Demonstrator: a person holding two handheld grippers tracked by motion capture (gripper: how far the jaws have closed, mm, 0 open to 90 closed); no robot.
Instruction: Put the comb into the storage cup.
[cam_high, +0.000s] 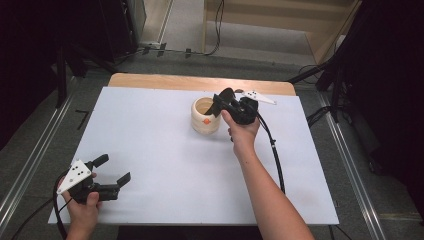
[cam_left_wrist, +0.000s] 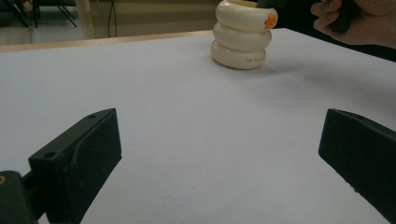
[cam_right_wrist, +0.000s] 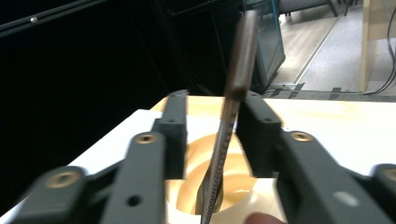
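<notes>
My right claw (cam_right_wrist: 210, 135) hangs over the mouth of a cream ribbed holder (cam_high: 205, 116), its jaws partly apart with a serrated knife (cam_right_wrist: 224, 140) standing between them, blade down into the holder and dark handle up. The knife lies close against one jaw, and whether the pads press it I cannot tell. In the high view the holder stands at the far middle of the white surface (cam_high: 165, 150), an orange mark on its side, and my right claw (cam_high: 220, 102) crowds its rim from the right. My right hand (cam_high: 243, 131) grips the claw's body from below, forearm stretched across the surface, cable trailing back. At the near left corner my left claw (cam_high: 114, 169) rests low with jaws wide apart and nothing between them, my left hand (cam_high: 82, 206) wrapped round its body. It points at the holder, well apart from it, with bare surface between. One holder, one knife, two claws.
</notes>
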